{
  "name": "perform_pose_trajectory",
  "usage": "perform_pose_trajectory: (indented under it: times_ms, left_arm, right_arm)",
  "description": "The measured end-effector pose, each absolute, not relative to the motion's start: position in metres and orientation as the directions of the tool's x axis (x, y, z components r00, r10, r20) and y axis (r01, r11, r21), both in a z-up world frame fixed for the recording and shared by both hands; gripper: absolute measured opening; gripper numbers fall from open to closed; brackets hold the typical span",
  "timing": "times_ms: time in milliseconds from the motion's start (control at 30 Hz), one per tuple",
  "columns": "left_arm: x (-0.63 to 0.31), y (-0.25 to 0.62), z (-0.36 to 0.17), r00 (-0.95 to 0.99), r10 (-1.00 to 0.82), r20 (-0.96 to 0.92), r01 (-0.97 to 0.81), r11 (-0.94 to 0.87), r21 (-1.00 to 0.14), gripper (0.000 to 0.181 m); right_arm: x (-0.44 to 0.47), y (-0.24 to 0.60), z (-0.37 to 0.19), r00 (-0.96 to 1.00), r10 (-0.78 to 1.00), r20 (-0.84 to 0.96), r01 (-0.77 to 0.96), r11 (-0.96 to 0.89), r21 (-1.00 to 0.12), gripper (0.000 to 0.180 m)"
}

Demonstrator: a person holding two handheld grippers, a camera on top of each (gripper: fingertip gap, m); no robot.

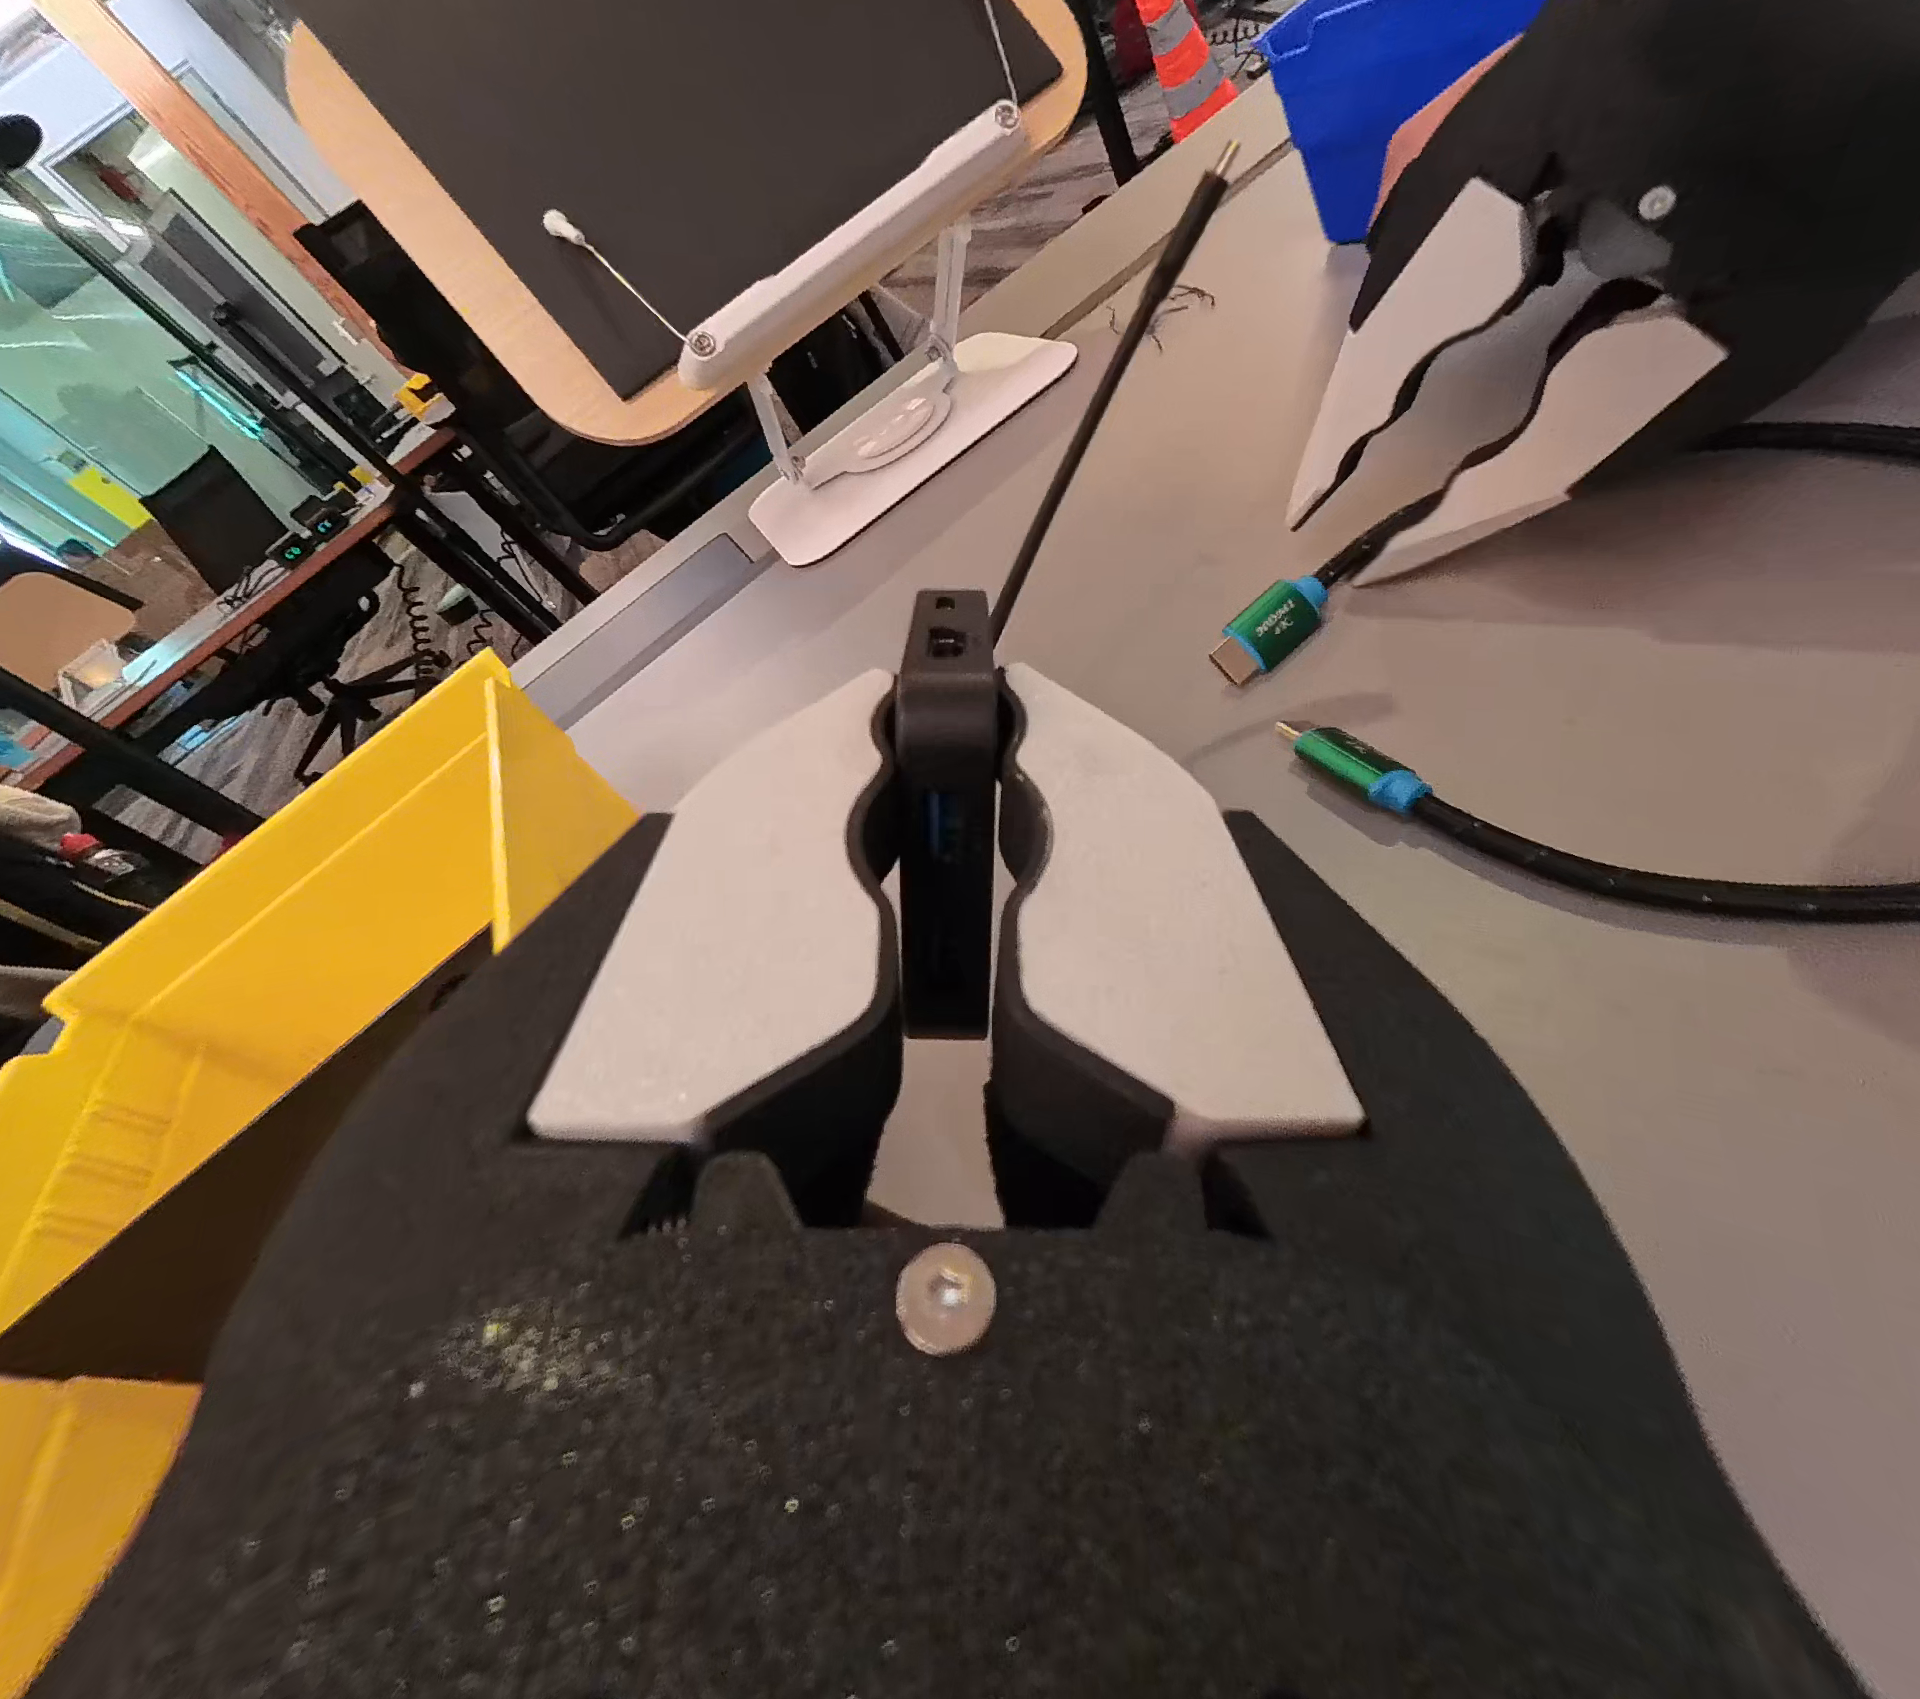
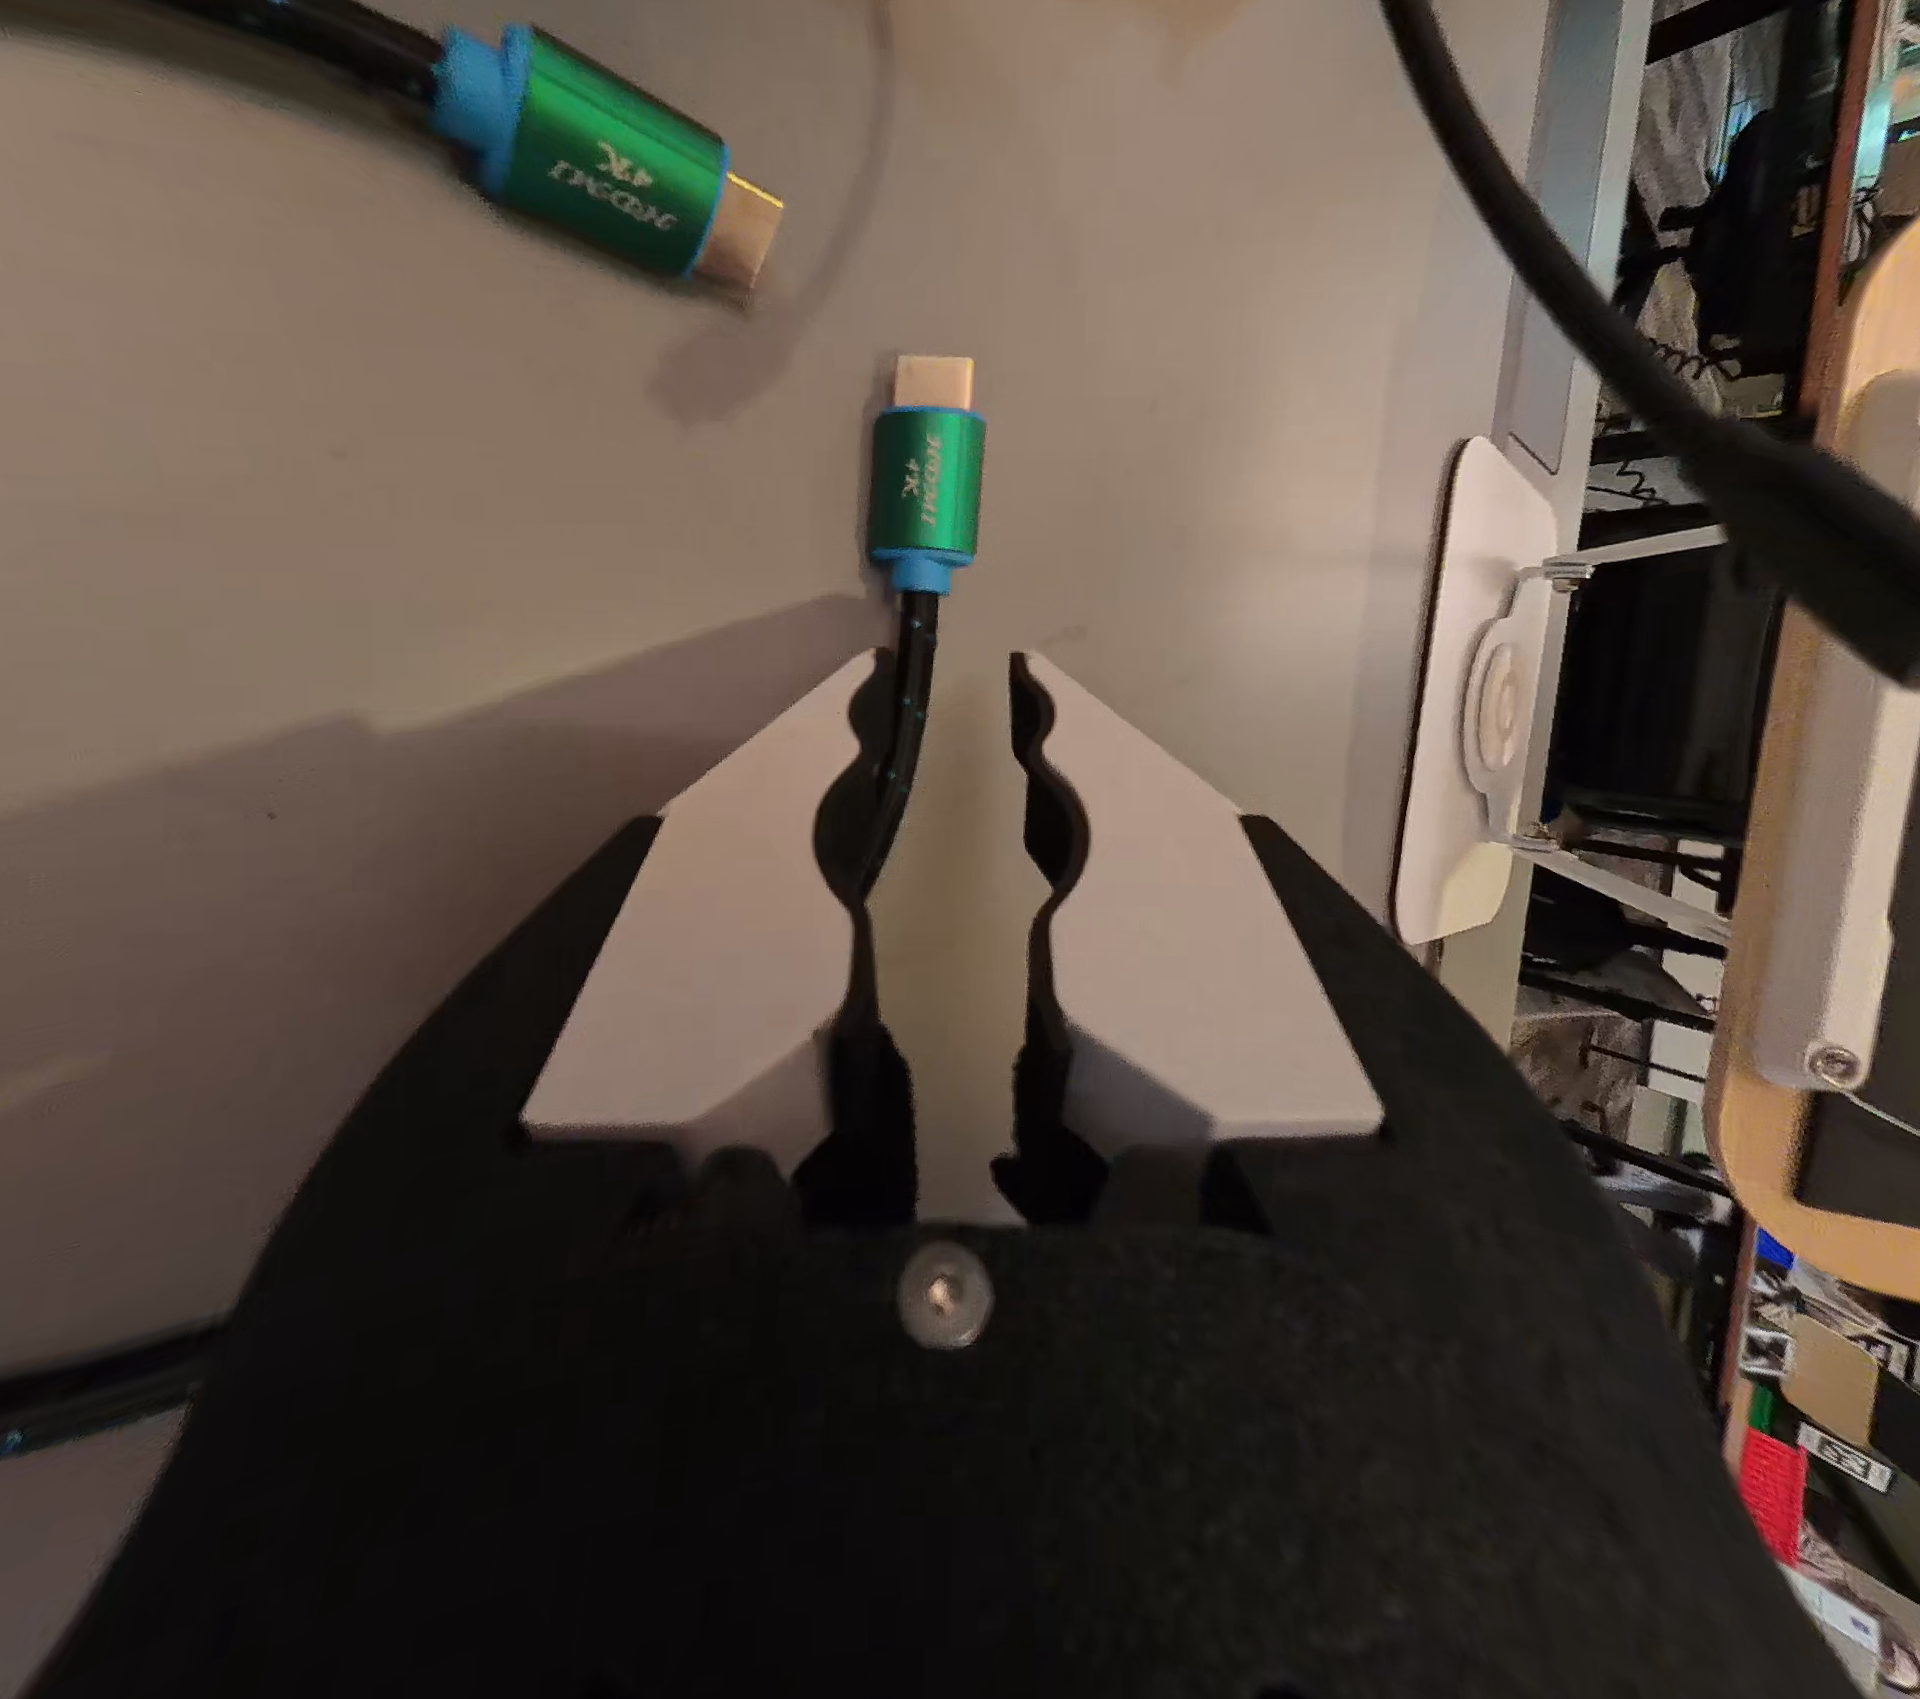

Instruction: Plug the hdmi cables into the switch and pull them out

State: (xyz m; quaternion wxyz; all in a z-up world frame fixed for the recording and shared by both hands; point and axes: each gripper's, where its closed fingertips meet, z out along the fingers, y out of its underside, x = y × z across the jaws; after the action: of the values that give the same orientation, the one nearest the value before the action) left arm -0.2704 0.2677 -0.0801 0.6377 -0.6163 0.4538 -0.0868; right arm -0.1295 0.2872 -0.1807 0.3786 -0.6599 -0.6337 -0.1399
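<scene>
Switch [image 1: 945,808] sits clenched upright in our left jaws, its ports bare. Both green HDMI plugs [image 2: 925,496] [image 2: 613,158] lie loose on the desk [image 2: 1195,299]; our right jaws gape around one cable [image 2: 899,745]. Nothing plugged yet, by our reckoning.

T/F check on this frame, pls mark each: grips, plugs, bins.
1. The left gripper has its jaws shut on the small black box-shaped switch. True.
2. Both green metal HDMI plugs with blue collars are plugged into the switch. False: one and the other lie loose on the grey table.
3. The right gripper has its jaws open around the braided black cable behind a plug. True.
4. The yellow plastic bin sits to the right of the switch in the left wrist view. False: it is to the left; a blue plastic bin is to the right.
</scene>
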Motion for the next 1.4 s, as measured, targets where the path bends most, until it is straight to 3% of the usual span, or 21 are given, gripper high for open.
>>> perform_pose_trajectory:
  times_ms: [133,233,400,500,567,667,800,1067,1400]
  left_arm:
    - [-0.267,0.267,-0.084,0.553,-0.69,-0.467,-0.446,0.229,-0.865,0.013]
    - [-0.264,0.266,-0.084,0.54,-0.689,-0.483,-0.452,0.247,-0.857,0.013]
    - [-0.262,0.261,-0.086,0.507,-0.663,-0.551,-0.491,0.304,-0.817,0.013]
    - [-0.259,0.258,-0.087,0.479,-0.642,-0.599,-0.521,0.341,-0.783,0.013]
    - [-0.256,0.256,-0.087,0.458,-0.621,-0.636,-0.543,0.371,-0.754,0.013]
    - [-0.248,0.247,-0.086,0.4,-0.571,-0.717,-0.574,0.454,-0.682,0.014]
    - [-0.229,0.229,-0.089,0.277,-0.465,-0.841,-0.612,0.589,-0.527,0.014]
    - [-0.209,0.21,-0.1,0.142,-0.365,-0.92,-0.628,0.686,-0.369,0.014]
    - [-0.207,0.209,-0.112,0.078,-0.349,-0.934,-0.657,0.686,-0.312,0.014]
  right_arm:
    - [-0.126,0.291,-0.186,0.188,0.729,0.658,0.932,0.078,-0.353,0.007]
    - [-0.122,0.291,-0.187,0.281,0.744,0.606,0.915,-0.017,-0.403,0.006]
    - [-0.127,0.262,-0.157,0.502,0.821,0.272,0.757,-0.266,-0.596,0.006]
    - [-0.129,0.236,-0.132,0.544,0.831,0.115,0.66,-0.339,-0.67,0.006]
    - [-0.14,0.211,-0.118,0.521,0.847,-0.105,0.545,-0.425,-0.723,0.006]
    - [-0.156,0.175,-0.106,0.404,0.812,-0.42,0.408,-0.572,-0.712,0.006]
    - [-0.166,0.149,-0.106,0.317,0.738,-0.596,0.381,-0.674,-0.632,0.006]
    - [-0.178,0.141,-0.114,0.327,0.651,-0.685,0.391,-0.753,-0.529,0.006]
    - [-0.177,0.147,-0.127,0.395,0.675,-0.623,0.445,-0.734,-0.514,0.006]
